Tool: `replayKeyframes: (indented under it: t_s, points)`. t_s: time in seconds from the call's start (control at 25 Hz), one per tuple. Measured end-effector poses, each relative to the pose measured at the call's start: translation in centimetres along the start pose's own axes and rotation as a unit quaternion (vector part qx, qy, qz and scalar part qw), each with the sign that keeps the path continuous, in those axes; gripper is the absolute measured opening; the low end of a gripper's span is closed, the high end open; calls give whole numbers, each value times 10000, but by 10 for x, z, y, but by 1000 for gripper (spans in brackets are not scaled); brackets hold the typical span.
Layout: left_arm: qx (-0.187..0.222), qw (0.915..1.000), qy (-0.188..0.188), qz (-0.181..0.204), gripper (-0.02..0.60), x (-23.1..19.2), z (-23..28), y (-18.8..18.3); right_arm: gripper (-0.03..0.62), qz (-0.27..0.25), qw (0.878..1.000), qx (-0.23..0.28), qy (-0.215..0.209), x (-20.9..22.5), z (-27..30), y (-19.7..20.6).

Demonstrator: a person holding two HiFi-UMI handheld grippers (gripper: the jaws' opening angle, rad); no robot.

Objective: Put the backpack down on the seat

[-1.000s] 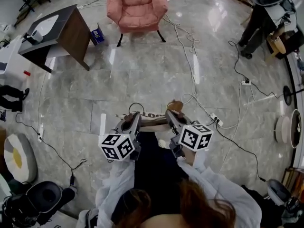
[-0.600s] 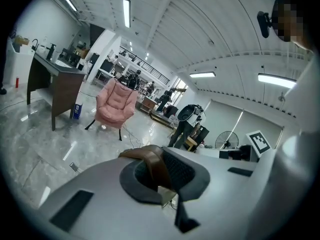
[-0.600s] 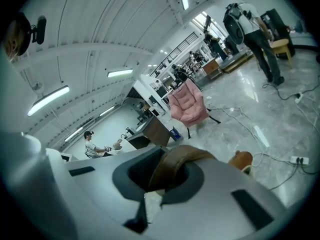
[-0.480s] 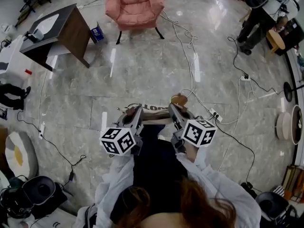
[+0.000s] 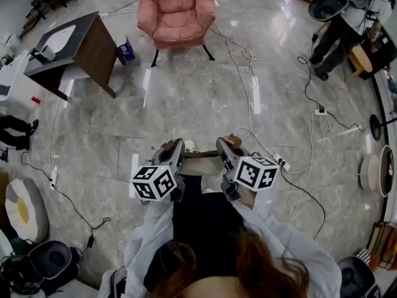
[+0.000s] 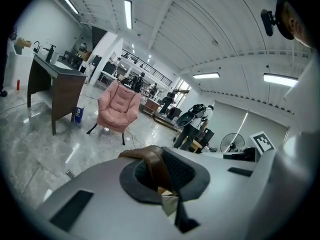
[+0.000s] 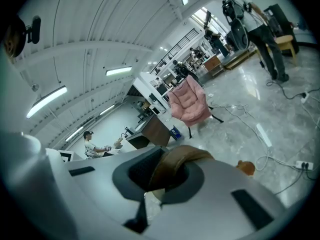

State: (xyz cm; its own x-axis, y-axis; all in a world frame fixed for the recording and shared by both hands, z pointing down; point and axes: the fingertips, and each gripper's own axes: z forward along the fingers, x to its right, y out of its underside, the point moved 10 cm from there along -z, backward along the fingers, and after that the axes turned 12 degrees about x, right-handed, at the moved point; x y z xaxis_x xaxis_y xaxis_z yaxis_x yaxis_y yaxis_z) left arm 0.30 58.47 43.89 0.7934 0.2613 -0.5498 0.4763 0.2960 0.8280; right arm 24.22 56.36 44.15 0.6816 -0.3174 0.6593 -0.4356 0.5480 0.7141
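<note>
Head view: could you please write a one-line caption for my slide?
The left gripper and right gripper both grip the brown backpack strap, with a pink armchair ahead.

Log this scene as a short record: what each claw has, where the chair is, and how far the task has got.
left claw: shut on brown leather strap
right claw: shut on brown leather strap too
backpack: body mostly hidden under the claws
pink padded armchair: ahead across the grey marble floor, apart from both claws
status: backpack not yet on the seat
</note>
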Motion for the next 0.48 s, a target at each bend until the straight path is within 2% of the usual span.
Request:
replayKeyframes:
  t_s: [0.48]
  points:
    - [-76,9999,46,-144,14,-56,108,-65,9,78,9998,116,115,10,119,-67]
